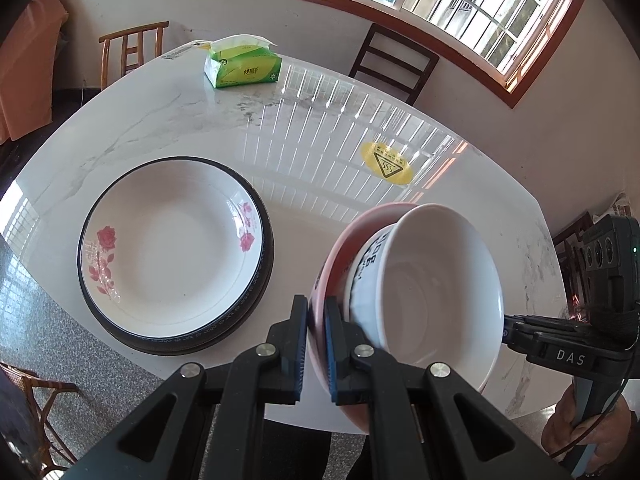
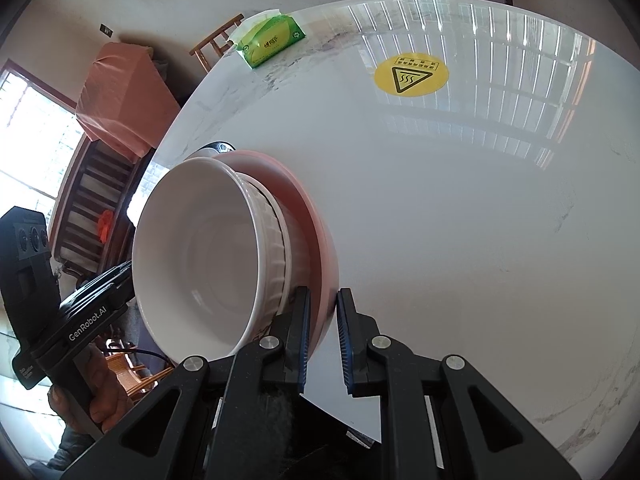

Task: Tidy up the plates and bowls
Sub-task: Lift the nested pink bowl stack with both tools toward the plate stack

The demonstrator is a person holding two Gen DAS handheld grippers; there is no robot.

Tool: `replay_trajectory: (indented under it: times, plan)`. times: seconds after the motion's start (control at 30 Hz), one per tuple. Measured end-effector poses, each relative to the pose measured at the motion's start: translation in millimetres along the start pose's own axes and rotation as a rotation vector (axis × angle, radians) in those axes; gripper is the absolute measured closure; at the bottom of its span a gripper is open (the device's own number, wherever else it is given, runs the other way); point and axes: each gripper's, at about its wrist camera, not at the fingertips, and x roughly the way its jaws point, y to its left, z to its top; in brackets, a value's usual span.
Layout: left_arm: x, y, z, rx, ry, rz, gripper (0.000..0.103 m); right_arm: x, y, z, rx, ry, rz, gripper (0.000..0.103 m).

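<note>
A pink bowl [image 1: 334, 264] with a white bowl [image 1: 432, 280] nested in it is held tilted over the white marble table [image 1: 320, 128]. My left gripper [image 1: 316, 344] is shut on the pink bowl's rim. In the right wrist view the pink bowl [image 2: 316, 236] and the white bowl [image 2: 204, 256] appear again, and my right gripper [image 2: 323, 340] straddles the pink rim, with a small gap at the right finger. A stack of dark-rimmed plates, topped by a white plate with red roses [image 1: 172, 248], lies on the table to the left.
A green tissue pack [image 1: 242, 66] lies at the far side of the table. A yellow hot-surface sticker [image 1: 386, 162] marks the table's middle. Wooden chairs [image 1: 132, 48] stand around the table. The table's near edge is just below the bowls.
</note>
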Motion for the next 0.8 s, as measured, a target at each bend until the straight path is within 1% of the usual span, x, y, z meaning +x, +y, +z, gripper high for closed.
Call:
replay_trajectory:
  times: [0.37,0.8]
  plan:
    - [-20.4,21.8,14.1,-0.05,-0.039,0.017,0.097,2.3,24.3,18.0,-0.037,0.003,0.025,0.087]
    - [-53.1,69.5,33.8,-0.128,-0.1,0.048,0.097,15.7,79.1,48.9,-0.114,0.005,0.052,0.087]
